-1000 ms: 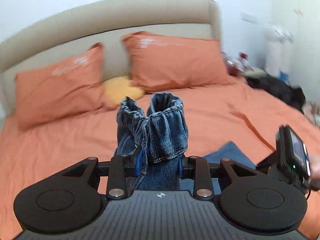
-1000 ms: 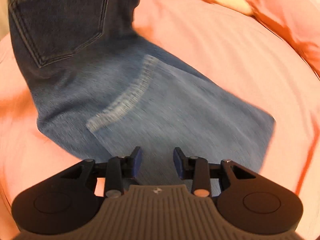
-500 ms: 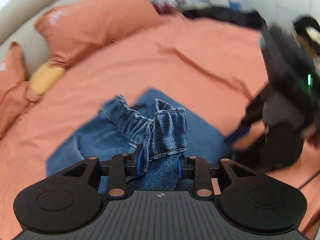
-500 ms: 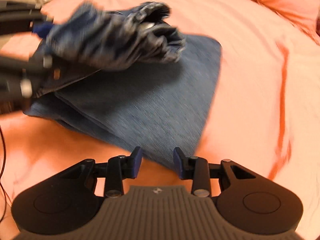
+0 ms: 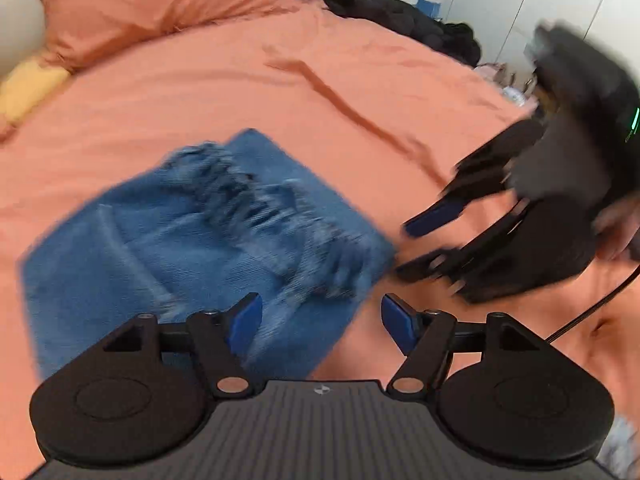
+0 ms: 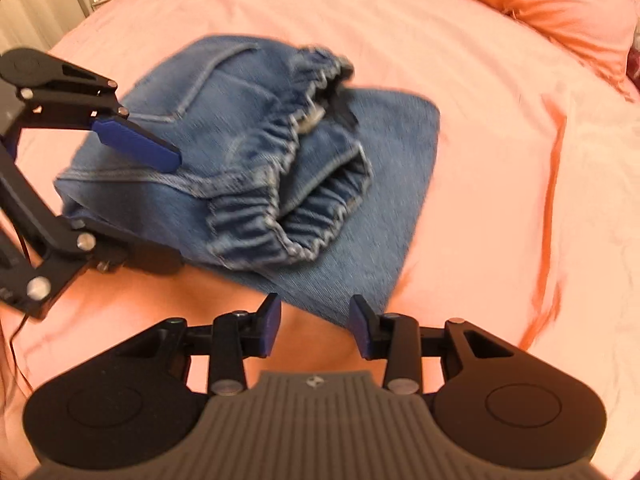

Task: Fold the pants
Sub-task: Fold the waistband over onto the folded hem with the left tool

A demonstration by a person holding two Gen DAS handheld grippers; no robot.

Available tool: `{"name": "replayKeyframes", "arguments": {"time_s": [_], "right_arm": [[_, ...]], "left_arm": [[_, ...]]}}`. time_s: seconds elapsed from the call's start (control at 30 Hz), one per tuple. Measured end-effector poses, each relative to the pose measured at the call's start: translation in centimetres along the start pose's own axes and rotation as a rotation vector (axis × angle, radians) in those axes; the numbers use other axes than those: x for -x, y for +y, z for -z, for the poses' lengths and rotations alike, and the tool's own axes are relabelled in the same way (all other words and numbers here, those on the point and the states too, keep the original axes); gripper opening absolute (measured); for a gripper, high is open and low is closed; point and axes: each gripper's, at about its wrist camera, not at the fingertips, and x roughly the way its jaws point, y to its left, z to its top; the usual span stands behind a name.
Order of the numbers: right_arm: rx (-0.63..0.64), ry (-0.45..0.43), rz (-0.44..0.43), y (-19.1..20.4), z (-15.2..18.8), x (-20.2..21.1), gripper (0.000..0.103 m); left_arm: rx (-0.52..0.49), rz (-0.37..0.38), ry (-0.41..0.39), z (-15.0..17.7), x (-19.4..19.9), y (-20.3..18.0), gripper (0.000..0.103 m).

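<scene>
The blue denim pants [image 5: 192,240] lie folded in a stack on the orange bed [image 5: 280,92], with the gathered elastic waistband [image 6: 288,184] lying loose on top. My left gripper [image 5: 320,320] is open and empty just above the near edge of the pants; it also shows in the right wrist view [image 6: 160,208] at the left side of the pants. My right gripper [image 6: 315,326] is open and empty just short of the stack's near corner; in the left wrist view it [image 5: 416,244] is blurred, to the right of the pants.
Orange pillows [image 5: 152,4] and a yellow cushion [image 5: 28,84] lie at the head of the bed. Dark clothes [image 5: 404,20] are piled at the far edge by white cupboard doors [image 5: 520,4]. A long crease [image 5: 360,120] runs across the sheet.
My left gripper has lowered the waistband onto the folded legs, opened and let it go. The right gripper has stayed open and drawn back toward the stack's corner.
</scene>
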Motion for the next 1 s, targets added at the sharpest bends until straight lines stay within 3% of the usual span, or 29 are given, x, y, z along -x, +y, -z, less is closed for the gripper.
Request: {"name": "replayKeyframes", "arguments": {"time_s": [0.13, 0.43, 0.5, 0.53, 0.67, 0.73, 0.8, 0.83, 0.9, 1.0], "right_arm": [[-0.086, -0.038, -0.052, 0.8, -2.0, 1.3, 0.035], [-0.254, -0.058, -0.028, 0.8, -6.7, -2.1, 0.036], [-0.3, -0.06, -0.024, 0.4, -7.3, -3.2, 0.056], [-0.319, -0.059, -0.016, 0.1, -7.5, -3.7, 0.061], [-0.444, -0.057, -0.038, -1.4, -7.8, -5.2, 0.064], [-0.484, -0.068, -0.043, -1.5, -7.9, -5.2, 0.051], [-0.467, -0.085, -0.005, -0.9, -8.3, -4.3, 0.019], [-0.445, -0.088, 0.013, -0.6, -8.6, -3.6, 0.012], [-0.416, -0.108, 0.01, 0.0, -8.9, -1.9, 0.0], [-0.345, -0.194, -0.037, 1.7, -9.3, 2.1, 0.0]], "left_arm": [[-0.046, -0.083, 0.023, 2.2, 1.7, 1.8, 0.08], [-0.071, -0.257, 0.078, 9.5, 3.6, 6.4, 0.081], [-0.05, -0.26, 0.098, 11.4, 3.9, 7.3, 0.081], [-0.037, -0.255, 0.104, 12.1, 3.9, 7.7, 0.082], [0.012, -0.24, 0.099, 13.7, 3.6, 8.2, 0.082], [0.04, -0.241, 0.086, 13.9, 2.9, 8.1, 0.078], [0.078, -0.24, 0.082, 14.1, 2.4, 8.2, 0.059], [0.095, -0.238, 0.088, 14.1, 2.2, 8.2, 0.053], [0.091, -0.257, 0.105, 14.1, 1.9, 7.9, 0.038], [0.104, -0.263, 0.105, 14.1, 2.0, 7.8, 0.033]]}}
